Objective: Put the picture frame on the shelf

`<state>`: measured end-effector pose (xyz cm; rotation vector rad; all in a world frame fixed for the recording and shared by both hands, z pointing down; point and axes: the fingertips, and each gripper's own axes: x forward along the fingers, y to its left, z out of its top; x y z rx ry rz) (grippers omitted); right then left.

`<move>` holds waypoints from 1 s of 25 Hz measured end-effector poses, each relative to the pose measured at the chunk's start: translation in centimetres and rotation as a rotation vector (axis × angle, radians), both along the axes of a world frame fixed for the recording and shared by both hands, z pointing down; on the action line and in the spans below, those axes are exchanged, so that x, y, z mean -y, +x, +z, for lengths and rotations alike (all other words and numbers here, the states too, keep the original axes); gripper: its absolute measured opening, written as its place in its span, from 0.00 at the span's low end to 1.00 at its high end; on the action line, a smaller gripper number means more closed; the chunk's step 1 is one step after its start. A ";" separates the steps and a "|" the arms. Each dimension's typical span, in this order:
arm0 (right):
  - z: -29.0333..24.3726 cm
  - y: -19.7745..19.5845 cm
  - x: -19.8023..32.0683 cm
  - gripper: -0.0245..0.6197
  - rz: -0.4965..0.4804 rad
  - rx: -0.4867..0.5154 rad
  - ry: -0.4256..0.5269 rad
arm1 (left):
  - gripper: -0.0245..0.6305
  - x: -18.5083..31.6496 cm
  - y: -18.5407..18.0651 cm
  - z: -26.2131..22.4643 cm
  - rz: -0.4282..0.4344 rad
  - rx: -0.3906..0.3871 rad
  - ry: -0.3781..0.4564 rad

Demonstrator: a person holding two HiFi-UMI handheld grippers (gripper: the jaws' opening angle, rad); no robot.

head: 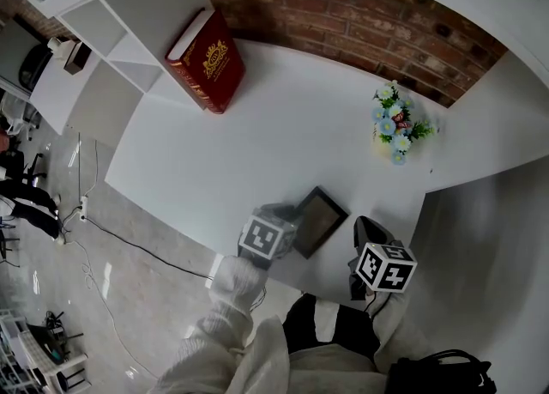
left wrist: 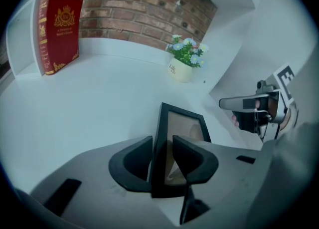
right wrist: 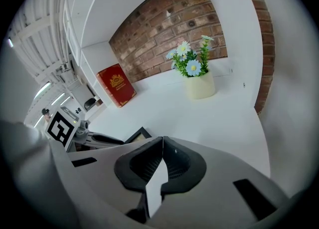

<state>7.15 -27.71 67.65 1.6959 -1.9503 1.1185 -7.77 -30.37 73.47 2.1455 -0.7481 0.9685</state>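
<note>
White shelf (head: 257, 126): picture frame (left wrist: 185, 122) between left gripper (left wrist: 163, 142) spread fingers (left wrist: 133, 165).

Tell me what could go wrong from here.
1. The left gripper straddles only the edge of the picture frame, jaws open; closing there may give a thin grip that lets it pivot or slip.
2. The frame lies near the front edge of the white surface, so a nudge could push it off.

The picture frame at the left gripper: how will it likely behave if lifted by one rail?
The picture frame looks rigid, with thin dark rails, so it should lift as one stiff piece. Its glossy front suggests glazing, so probably fragile. The left gripper straddles one side rail only, jaws apart, so once gripped the frame may swing or tilt.
</note>
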 end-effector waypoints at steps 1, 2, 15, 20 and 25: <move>0.0 0.0 0.0 0.08 -0.001 0.000 -0.001 | 0.24 0.0 0.0 0.0 -0.003 -0.008 -0.008; 0.0 -0.1 0.1 0.08 -0.003 0.000 -0.001 | 0.23 0.0 -0.1 0.1 -0.003 -0.014 -0.013; -0.7 0.3 -0.3 0.08 -0.018 -0.015 0.013 | 0.15 -0.4 -0.1 -0.1 -0.047 -0.052 -0.027; -1.2 1.4 -0.8 0.08 0.002 -0.020 0.027 | 0.14 -1.4 0.1 -0.5 -0.124 -0.079 -0.023; -1.9 2.0 -1.6 0.08 0.016 -0.029 0.044 | 0.14 -1.9 0.1 -2.2 -0.198 -0.148 0.012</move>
